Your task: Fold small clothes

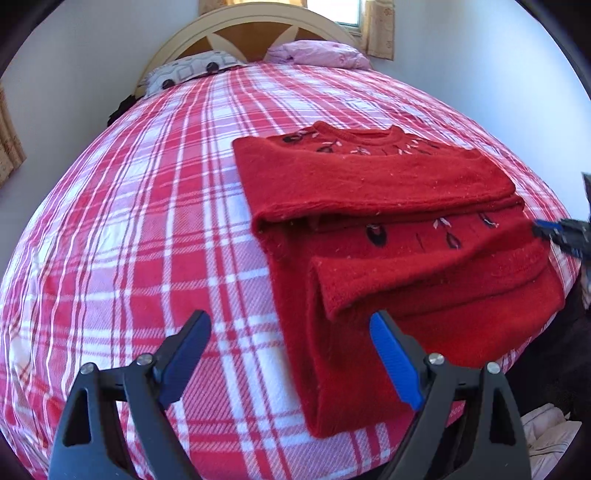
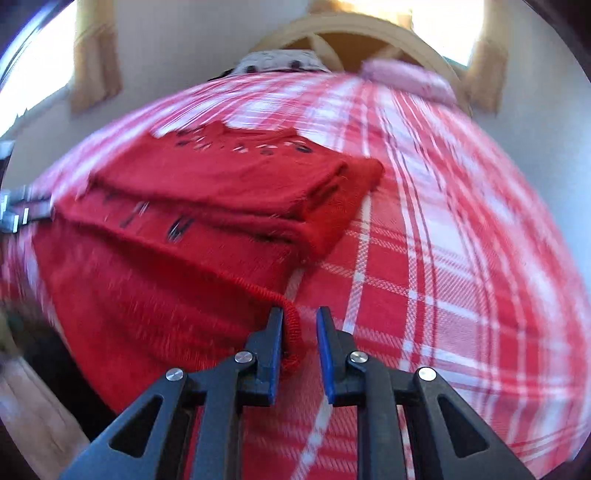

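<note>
A bed covered in a red, pink and white plaid sheet (image 1: pixel 147 229) fills both views, running away ahead of the jaws to a cream arched headboard (image 1: pixel 255 26) with tan wood panels. Against it lie a grey patterned pillow (image 1: pixel 184 72) and a pink one (image 1: pixel 317 53); white walls and yellow-tan curtains (image 1: pixel 378 33) frame a bright window behind. No containers and no readable writing show. The red sweater (image 1: pixel 388 229), embroidered with dark and pale motifs near its neckline, lies partly folded on the sheet, its upper part doubled over the body. The left gripper (image 1: pixel 290 338) has its jaws spread wide and grips nothing; the sweater's near left edge lies just ahead of them, its bulk ahead and to the right of the blue-padded right finger, with bare plaid ahead of the left finger. The right gripper (image 2: pixel 300 326) shows its jaws slightly apart with a ribbed corner of the sweater hanging between them, lying against the left finger and clear of the right one. From there the sweater spreads ahead and to the left of the jaws, plaid sheet to their right. The right wrist view is motion-blurred. At the far right edge of the left wrist view, the right gripper's blue tip sits at the sweater's right side.
</note>
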